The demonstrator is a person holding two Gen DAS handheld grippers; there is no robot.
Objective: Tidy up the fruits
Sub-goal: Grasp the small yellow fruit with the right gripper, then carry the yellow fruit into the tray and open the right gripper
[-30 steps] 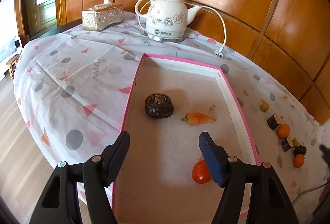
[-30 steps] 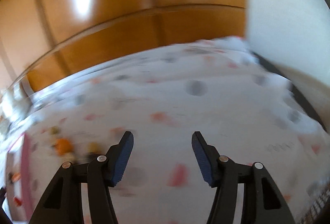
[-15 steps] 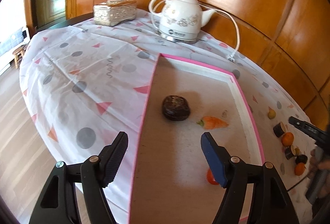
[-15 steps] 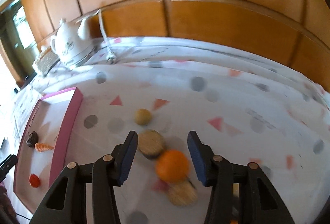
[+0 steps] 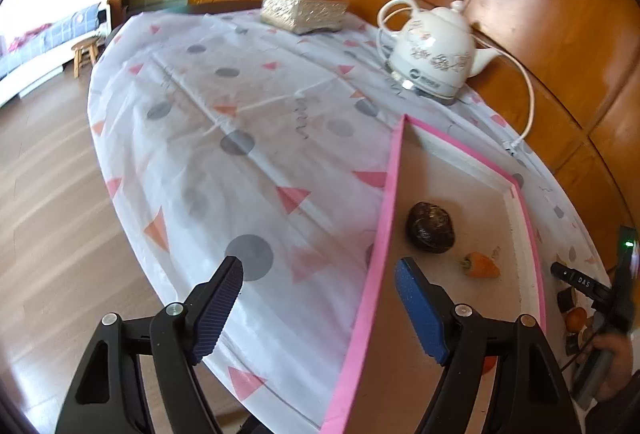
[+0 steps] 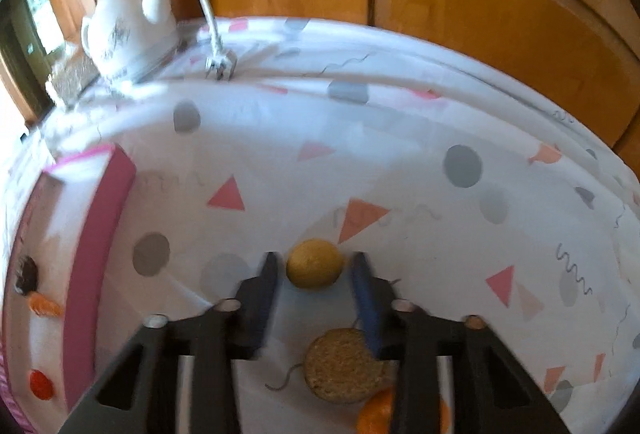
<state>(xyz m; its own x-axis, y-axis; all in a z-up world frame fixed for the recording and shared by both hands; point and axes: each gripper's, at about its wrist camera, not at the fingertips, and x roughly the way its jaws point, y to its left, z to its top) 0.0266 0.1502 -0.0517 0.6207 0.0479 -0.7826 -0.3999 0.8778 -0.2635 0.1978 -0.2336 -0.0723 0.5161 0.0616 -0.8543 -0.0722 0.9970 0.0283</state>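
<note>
My right gripper (image 6: 314,259) points down at the patterned tablecloth, shut on a small yellow round fruit (image 6: 315,266) held between its fingertips. Just behind the tips lie a tan cut disc (image 6: 340,364) and an orange (image 6: 374,414). The pink-rimmed tray (image 5: 384,234) holds a dark brown fruit (image 5: 430,228), a small carrot (image 5: 480,265) and a red fruit (image 6: 40,384). My left gripper (image 5: 318,266) hovers over the tray's left rim, its jaws opening with nothing between them. At the far right of the left wrist view, a hand (image 5: 612,350) holds the right gripper.
A white electric kettle (image 5: 434,52) with cord and plug (image 6: 218,64) stands at the back by the wooden wall. A tissue box (image 5: 304,6) sits at the far end. The table edge (image 5: 132,234) drops to wooden floor on the left, where a stool (image 5: 86,52) stands.
The right gripper swung from bare cloth over to the loose fruits and narrowed around the yellow one. The left gripper drifted left off the tray's middle, rolled, and its jaws widened.
</note>
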